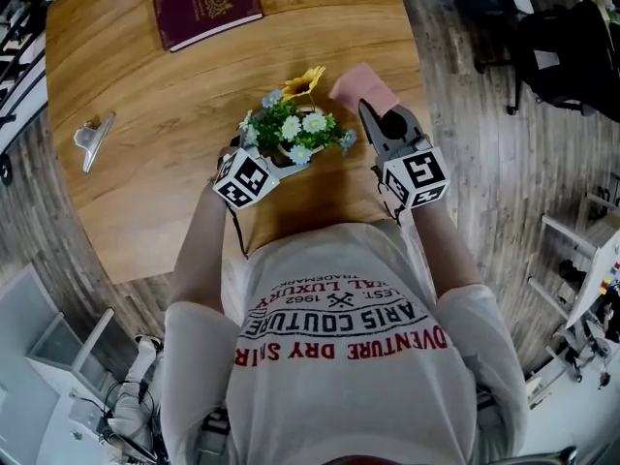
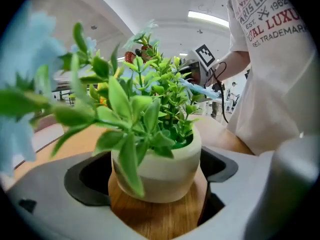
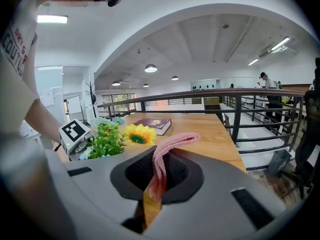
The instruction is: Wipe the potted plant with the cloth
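Note:
A small potted plant [image 1: 291, 134] with green leaves, pale blue flowers and a yellow sunflower stands near the front of the wooden table [image 1: 145, 201]. My left gripper [image 1: 276, 160] is shut on its cream pot [image 2: 160, 176], which sits between the jaws in the left gripper view. Just right of the plant, my right gripper [image 1: 368, 112] is shut on a folded pink cloth [image 1: 363, 87]. In the right gripper view the cloth [image 3: 167, 149] stands up out of the jaws, apart from the plant [image 3: 107, 141] at its left.
A maroon book [image 1: 207, 6] lies at the table's far side. A metal binder clip [image 1: 94, 139] rests near the left edge. The table's right edge is close beside the right gripper, and a dark railing [image 3: 235, 114] stands beyond it. The person's torso fills the near side.

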Demonstrator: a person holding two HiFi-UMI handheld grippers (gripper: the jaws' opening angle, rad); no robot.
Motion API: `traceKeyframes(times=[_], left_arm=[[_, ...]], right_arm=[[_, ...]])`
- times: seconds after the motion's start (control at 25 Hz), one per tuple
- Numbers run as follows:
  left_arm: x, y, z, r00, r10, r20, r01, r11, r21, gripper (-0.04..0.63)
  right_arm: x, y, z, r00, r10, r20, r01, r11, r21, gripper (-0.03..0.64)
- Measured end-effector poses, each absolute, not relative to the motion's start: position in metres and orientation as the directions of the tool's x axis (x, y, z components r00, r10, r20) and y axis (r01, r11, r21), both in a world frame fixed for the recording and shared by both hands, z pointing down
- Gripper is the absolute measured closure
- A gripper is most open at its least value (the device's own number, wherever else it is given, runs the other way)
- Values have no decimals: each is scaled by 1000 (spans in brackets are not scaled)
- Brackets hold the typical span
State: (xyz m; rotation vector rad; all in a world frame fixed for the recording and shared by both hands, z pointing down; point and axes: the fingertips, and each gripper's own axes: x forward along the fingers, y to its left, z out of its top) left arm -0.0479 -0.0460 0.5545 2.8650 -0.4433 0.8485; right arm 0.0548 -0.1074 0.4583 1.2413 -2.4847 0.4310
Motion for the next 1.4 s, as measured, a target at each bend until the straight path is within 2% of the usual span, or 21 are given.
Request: traceKeyframes(times=[0.4,0.6,0.64,0.68,0.72,0.76,0.84,0.88,0.92,1.0,1.24,1.4], left_arm=[[-99,-50,534,718,-482,502,-564,-825,14,40],[-110,-37,490,702,-560,440,-625,-781,3,46],[-114,-37,480,686,-590,426,-649,-761,-9,62],[-120,-39,469,660,-631,408,-681,-732,-30,135],[-126,-42,458,628,-676,386,-716,-696,-54,320],[-131,-44,447,602,-713,361,-744,-664,-72,396],[-136,-47,428,574,-753,321,-778,-624,-73,413],[-137,-47,420,563,-767,307,-791,-607,-68,456],[-139,-48,411,550,-781,296,-804,-591,-66,528],[-141,-49,392,530,-804,268,-823,-564,-65,568],[-142,-51,332,460,-867,190,-864,-487,-126,578],[-144,-50,308,421,-893,158,-894,-438,-97,578]], right_arm=[[48,-105,441,-494,-773,399,-839,544,14,580],[47,-102,416,-474,-811,342,-849,525,68,580],[45,-101,410,-480,-813,330,-844,531,78,580],[43,-100,405,-489,-812,319,-837,540,89,580],[40,-100,400,-500,-809,309,-829,550,101,581],[38,-99,395,-511,-806,298,-821,561,111,580],[35,-98,386,-529,-801,278,-807,577,126,581],[34,-97,382,-537,-800,268,-802,583,129,580],[33,-96,378,-545,-798,259,-798,588,131,581],[32,-95,370,-561,-793,239,-789,599,133,581],[26,-88,345,-620,-764,177,-748,644,159,580],[21,-86,329,-651,-745,147,-728,667,160,581]])
